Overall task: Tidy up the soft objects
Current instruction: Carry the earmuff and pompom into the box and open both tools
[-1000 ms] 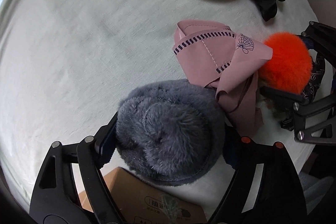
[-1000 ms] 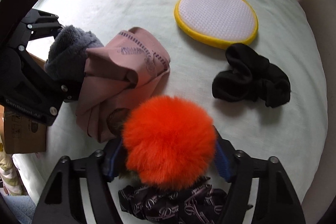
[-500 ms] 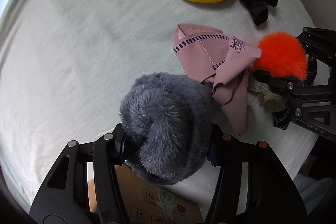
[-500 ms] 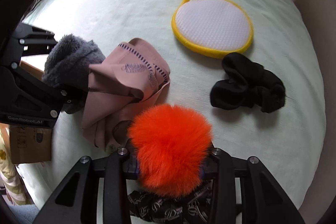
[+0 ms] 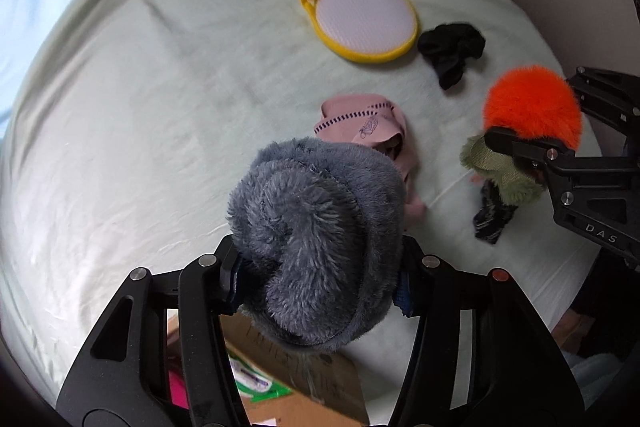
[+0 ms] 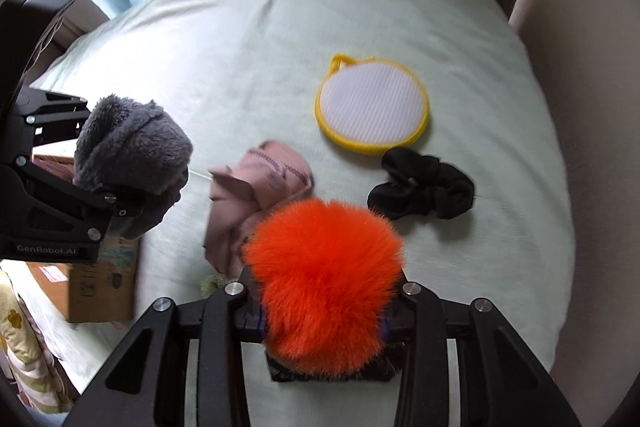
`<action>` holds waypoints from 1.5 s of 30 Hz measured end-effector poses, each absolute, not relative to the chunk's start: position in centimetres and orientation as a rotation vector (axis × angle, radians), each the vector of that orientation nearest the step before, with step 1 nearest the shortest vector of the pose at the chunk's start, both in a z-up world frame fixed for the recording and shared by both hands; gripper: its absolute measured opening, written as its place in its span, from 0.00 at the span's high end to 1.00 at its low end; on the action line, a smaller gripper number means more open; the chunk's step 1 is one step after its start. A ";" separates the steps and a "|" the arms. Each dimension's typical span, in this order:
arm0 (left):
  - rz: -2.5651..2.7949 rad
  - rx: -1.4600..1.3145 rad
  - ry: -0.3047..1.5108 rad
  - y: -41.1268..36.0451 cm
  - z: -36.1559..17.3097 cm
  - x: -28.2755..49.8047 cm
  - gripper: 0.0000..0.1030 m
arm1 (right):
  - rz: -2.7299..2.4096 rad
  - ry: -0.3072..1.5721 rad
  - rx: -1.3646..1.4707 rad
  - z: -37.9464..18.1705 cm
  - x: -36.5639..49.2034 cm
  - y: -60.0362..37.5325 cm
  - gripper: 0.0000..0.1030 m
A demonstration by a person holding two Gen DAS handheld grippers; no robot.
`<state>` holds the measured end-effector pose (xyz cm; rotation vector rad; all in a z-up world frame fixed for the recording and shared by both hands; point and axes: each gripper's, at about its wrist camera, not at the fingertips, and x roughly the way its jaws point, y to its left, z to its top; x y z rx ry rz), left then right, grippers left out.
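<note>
Progress looks early, honestly. Fluffy grey fleece bundle point(image 5: 316, 239) is pinched by the left gripper point(image 5: 320, 279), fuzzy orange pompom point(image 6: 324, 279) by the right gripper point(image 6: 324, 311). Pink cloth point(image 6: 256, 195), black scrunchie point(image 6: 424, 189) and far yellow-rimmed pad point(image 6: 372, 107) are left unsorted.

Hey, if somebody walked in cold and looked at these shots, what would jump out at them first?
Probably the bright orange pom-pom, clamped in the right gripper near the bed's right side, with something olive-green hanging under it in the left wrist view. Next, the fluffy grey item squeezed in the left gripper above a cardboard box. Between them a crumpled pink cloth lies on the pale green sheet.
</note>
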<state>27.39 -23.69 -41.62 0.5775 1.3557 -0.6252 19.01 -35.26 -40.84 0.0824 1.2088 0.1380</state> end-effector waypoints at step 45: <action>-0.254 0.062 1.257 14.4 -29.1 20.5 0.50 | 0.149 1.120 0.205 -25.7 14.8 -1.4 0.66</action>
